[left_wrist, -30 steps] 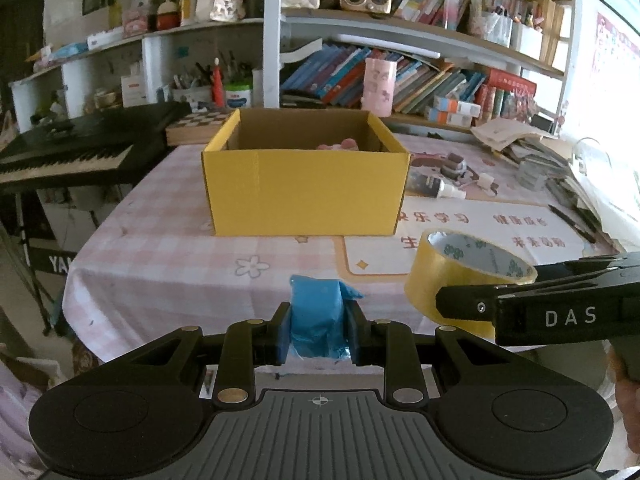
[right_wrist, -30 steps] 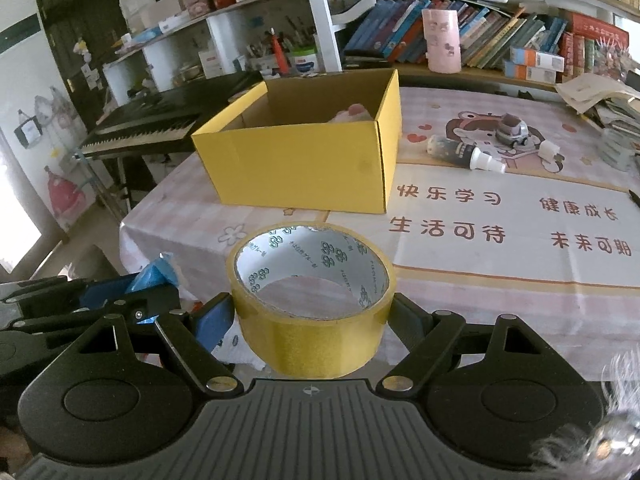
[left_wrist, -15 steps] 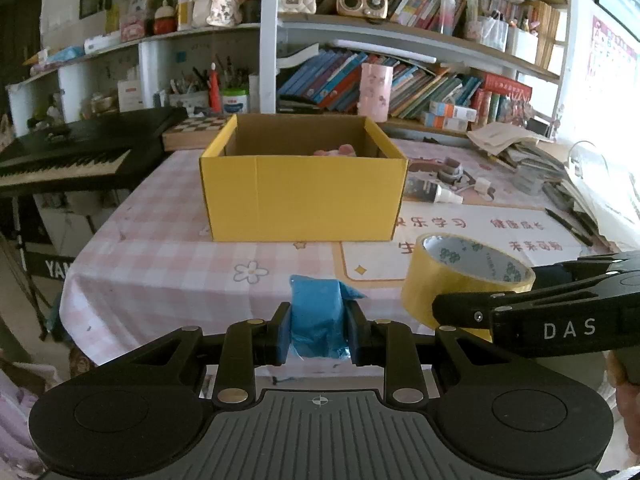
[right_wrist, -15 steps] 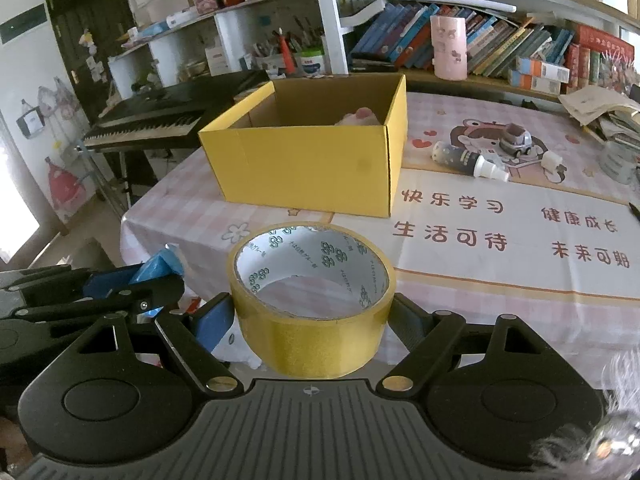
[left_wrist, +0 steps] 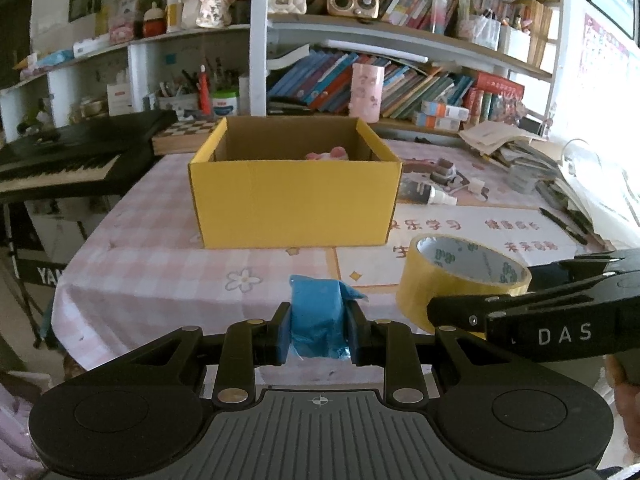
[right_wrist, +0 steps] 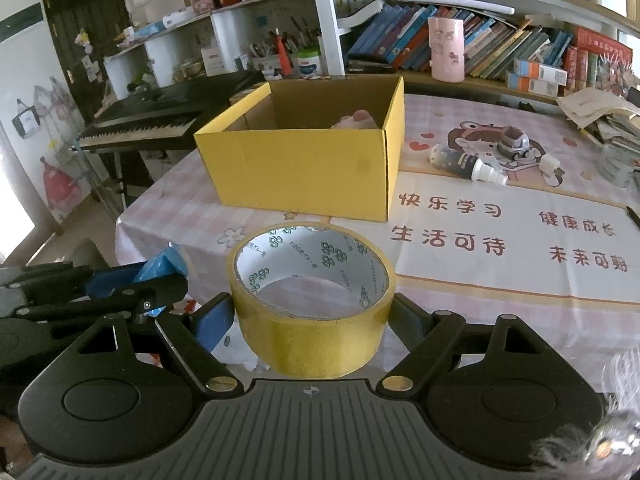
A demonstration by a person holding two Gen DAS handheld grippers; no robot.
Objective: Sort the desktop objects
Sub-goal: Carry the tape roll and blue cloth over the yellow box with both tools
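Bookshelves crammed with books and trinkets are filling the wall behind a table point(left_wrist: 160, 264) covered in a pink checked cloth. Off its left edge a black keyboard point(left_wrist: 60, 160) is sitting on a stand. Toward the middle an open yellow cardboard box point(left_wrist: 294, 200) is standing on the cloth, with something pink point(right_wrist: 356, 120) showing inside near its far right corner. Nearer to you, your left gripper point(left_wrist: 319, 334) is pinching a crumpled blue packet point(left_wrist: 318, 320) between fingers drawn close together, holding it above the near edge of the table. Just to its right, your right gripper point(right_wrist: 310, 320) is gripping a roll of yellow tape point(right_wrist: 312, 288), ring opening facing up, its fingers spread wide and pressing on opposite sides of the roll. Further right, a dark dropper bottle point(right_wrist: 466, 164) is lying on its side on the printed mat point(right_wrist: 500, 240), with a small grey toy car point(right_wrist: 514, 144) just behind it and loose papers piling up at the far right edge.
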